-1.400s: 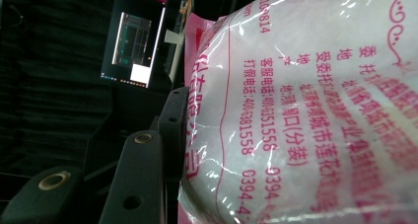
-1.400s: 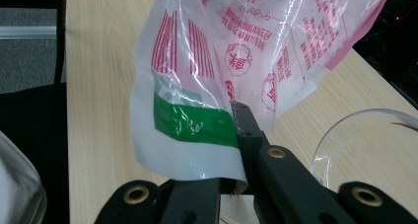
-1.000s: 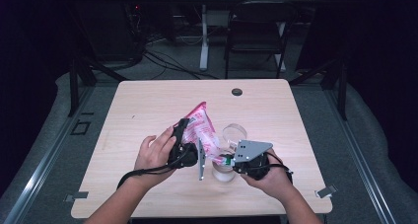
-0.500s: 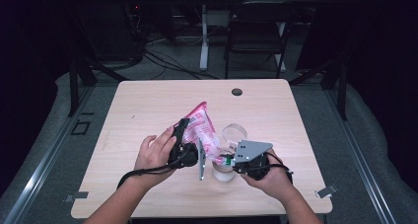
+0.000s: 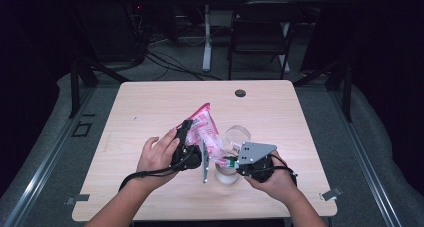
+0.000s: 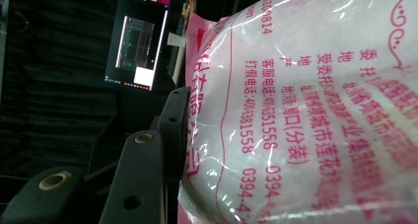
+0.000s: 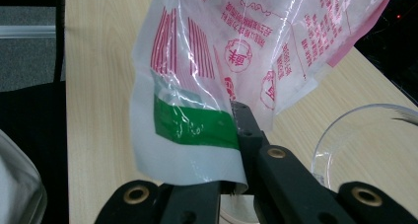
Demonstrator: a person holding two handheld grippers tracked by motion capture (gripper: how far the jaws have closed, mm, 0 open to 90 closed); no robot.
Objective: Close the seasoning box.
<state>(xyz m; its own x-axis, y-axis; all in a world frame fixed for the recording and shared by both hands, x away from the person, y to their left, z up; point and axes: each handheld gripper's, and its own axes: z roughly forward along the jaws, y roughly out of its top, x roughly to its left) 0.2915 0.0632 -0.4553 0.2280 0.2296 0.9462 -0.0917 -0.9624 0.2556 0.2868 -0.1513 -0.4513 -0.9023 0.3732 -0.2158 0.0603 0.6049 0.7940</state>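
A person holds a pink and white plastic bag (image 5: 206, 132) in the air above the middle of the tabletop (image 5: 150, 107), near the front edge. The bag has red printing and it is tilted, with one corner pointing up and away from the person.

The left tool (image 5: 186, 143) grips the bag from the left side. In the left gripper view the full, rounded body of the bag (image 6: 315, 110) presses against one black jaw, and the jaws stand about half open around it, so this tool holds the bag at its thick part. The left hand (image 5: 159, 154) is wrapped around the tool body.

The right tool (image 5: 231, 162) pinches the lower end of the bag. In the right gripper view its jaws are closed tight on the flat sealed edge of the bag (image 7: 197, 130), just beside a green stripe. The right hand (image 5: 275, 179) holds this tool low over the tabletop.

A clear glass (image 5: 231, 154) stands upright on the tabletop, directly under the lower end of the bag and just beside the right tool. In the right gripper view its rim (image 7: 365, 135) shows at the right of the jaws.

A small dark round cap (image 5: 240, 93) sits in the tabletop near the far edge, well apart from the bag.
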